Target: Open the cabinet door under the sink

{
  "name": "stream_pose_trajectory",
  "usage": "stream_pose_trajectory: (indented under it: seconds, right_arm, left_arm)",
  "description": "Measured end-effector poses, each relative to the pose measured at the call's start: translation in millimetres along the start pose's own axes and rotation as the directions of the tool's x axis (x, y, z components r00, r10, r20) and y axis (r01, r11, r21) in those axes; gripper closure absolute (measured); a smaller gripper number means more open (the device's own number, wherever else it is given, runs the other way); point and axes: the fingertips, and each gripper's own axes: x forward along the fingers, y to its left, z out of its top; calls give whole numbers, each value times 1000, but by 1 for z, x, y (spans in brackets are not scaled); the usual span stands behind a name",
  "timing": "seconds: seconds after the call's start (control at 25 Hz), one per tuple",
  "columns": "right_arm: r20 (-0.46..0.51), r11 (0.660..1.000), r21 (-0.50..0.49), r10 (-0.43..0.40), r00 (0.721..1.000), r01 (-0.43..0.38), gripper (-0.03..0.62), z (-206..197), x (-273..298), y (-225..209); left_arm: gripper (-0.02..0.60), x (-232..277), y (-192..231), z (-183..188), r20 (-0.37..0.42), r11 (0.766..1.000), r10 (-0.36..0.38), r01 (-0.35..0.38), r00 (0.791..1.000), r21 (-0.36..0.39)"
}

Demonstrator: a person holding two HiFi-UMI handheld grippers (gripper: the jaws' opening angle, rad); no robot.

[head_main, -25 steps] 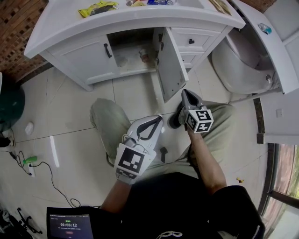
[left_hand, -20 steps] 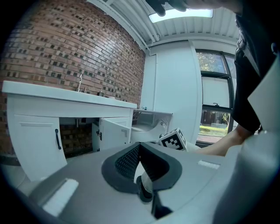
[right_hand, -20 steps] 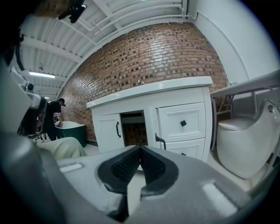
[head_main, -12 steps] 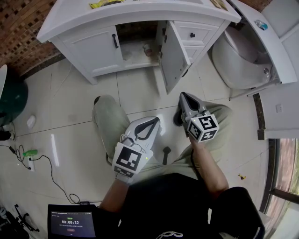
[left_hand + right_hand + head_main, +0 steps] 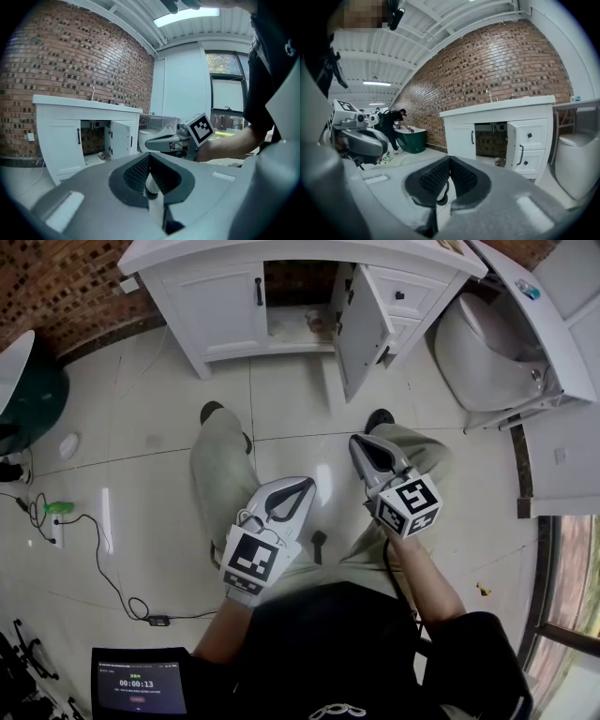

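Observation:
The white sink cabinet [image 5: 202, 310] stands at the top of the head view. Its right door [image 5: 361, 329] is swung wide open, showing the dark inside [image 5: 300, 320]. Its left door [image 5: 230, 301], with a black handle, is closed. My left gripper [image 5: 307, 484] is shut and holds nothing. It is over the person's lap, far from the cabinet. My right gripper [image 5: 357, 440] is also shut and holds nothing, above the right knee. The open door [image 5: 119, 140] shows in the left gripper view, beyond the left gripper [image 5: 150, 157]. The right gripper view shows the open door [image 5: 516, 145] past the right gripper [image 5: 450, 159].
A white toilet [image 5: 483, 343] stands right of the cabinet, next to its drawers [image 5: 403, 296]. A green tub [image 5: 23, 418] sits at the left edge. Cables [image 5: 89, 554] lie on the tiled floor. A dark screen [image 5: 139, 681] is at the bottom left. A person [image 5: 401, 122] bends over the tub in the distance.
The view has drawn back from the cabinet, which now sits higher in the frame. Both grippers have dropped lower and stayed shut. The right door has stayed open.

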Motion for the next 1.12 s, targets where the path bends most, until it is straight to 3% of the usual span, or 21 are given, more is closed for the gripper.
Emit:
stream_pose_trajectory:
  seconds: [0.2, 0.48, 0.88, 1.12]
  right_arm:
    - [-19, 993, -53, 104, 994, -105, 602, -4, -36, 66]
    - [6, 973, -144, 182, 983, -179, 602, 17, -81, 134]
    - [-42, 949, -158, 269, 962, -272, 602, -1, -105, 167]
    - [-48, 926, -171, 335, 941, -338, 602, 5, -103, 183]
  left_arm:
    - [566, -39, -29, -12, 14, 1000, 22, -22, 1000, 3]
    - [566, -82, -74, -32, 28, 1000, 17, -17, 999, -5]
    - [566, -105, -86, -23, 120, 999, 22, -18, 993, -32]
    - [566, -115, -72, -22, 116, 997, 56, -50, 992, -54]
